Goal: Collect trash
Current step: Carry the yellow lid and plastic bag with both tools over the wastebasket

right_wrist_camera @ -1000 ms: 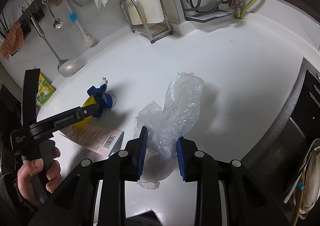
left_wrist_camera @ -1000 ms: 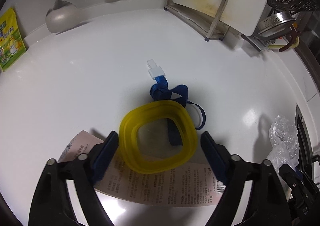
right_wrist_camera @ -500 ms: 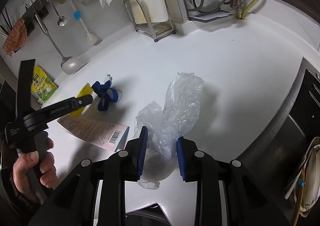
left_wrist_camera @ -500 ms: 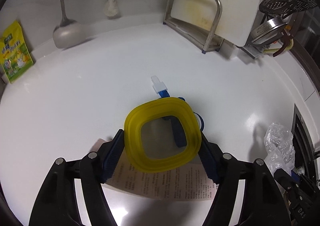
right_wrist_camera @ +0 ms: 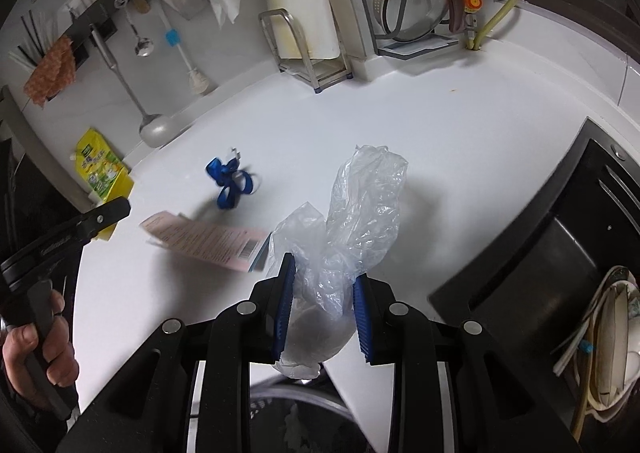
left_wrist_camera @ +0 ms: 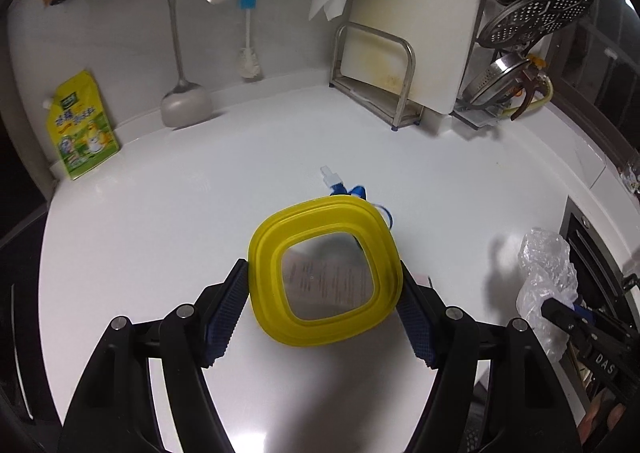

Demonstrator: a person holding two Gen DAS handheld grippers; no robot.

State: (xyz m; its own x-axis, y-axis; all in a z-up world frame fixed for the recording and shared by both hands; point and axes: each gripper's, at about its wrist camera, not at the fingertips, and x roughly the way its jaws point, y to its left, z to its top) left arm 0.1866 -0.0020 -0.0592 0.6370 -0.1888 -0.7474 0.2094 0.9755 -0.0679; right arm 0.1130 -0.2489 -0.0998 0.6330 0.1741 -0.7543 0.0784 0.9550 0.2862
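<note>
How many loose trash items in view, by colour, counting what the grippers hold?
Yellow: 1, lid in the left gripper
Clear: 1, plastic bag in the right gripper
Blue: 1, ribbon on the counter
Pink: 1, paper leaflet on the counter
Total: 4

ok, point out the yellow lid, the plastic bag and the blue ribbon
yellow lid (left_wrist_camera: pixel 280 249): left wrist view, left rim.
plastic bag (right_wrist_camera: pixel 360 209): right wrist view, crumpled upper part.
blue ribbon (right_wrist_camera: pixel 228 189): right wrist view, middle of loops.

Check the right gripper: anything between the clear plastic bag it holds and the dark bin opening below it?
Nothing visible. The right gripper is shut on the clear plastic bag, whose bottom hangs right over the dark bin opening at the frame's bottom edge. The pink paper lies off to the side on the counter.
</note>
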